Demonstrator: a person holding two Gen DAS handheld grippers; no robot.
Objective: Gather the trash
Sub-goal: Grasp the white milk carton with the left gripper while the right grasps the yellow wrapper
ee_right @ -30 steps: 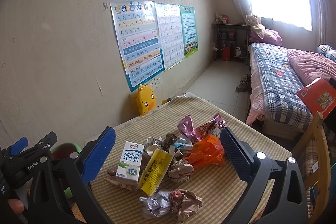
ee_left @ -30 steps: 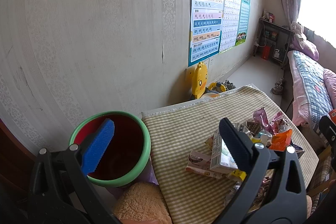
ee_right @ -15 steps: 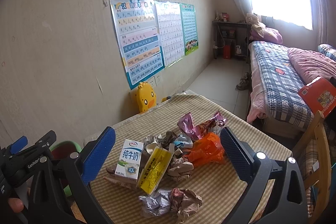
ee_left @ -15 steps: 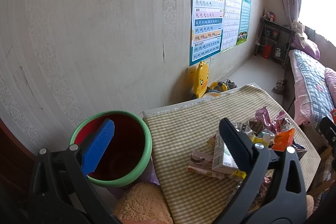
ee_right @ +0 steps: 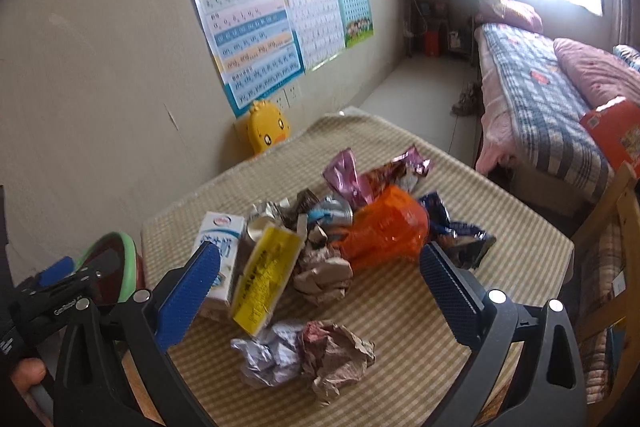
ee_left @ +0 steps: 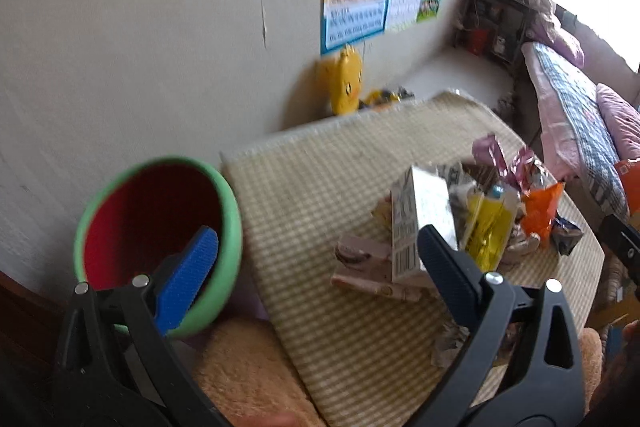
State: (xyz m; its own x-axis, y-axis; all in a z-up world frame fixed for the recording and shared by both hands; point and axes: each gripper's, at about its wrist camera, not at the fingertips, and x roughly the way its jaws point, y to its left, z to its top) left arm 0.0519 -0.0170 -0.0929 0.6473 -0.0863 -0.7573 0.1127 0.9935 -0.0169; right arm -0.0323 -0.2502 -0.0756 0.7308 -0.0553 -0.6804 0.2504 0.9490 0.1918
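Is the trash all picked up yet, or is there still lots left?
Nothing looks done yet. The bin beside the table shows no trash in the part we can see. Both tools, left and right, are open and hold nothing. Still left on the table: the milk carton, yellow box, orange bag, wrappers and crumpled paper.

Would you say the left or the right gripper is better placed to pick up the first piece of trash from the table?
Right, probably. The right gripper is open just above the crumpled paper, whereas the left gripper sits nearer the bin.
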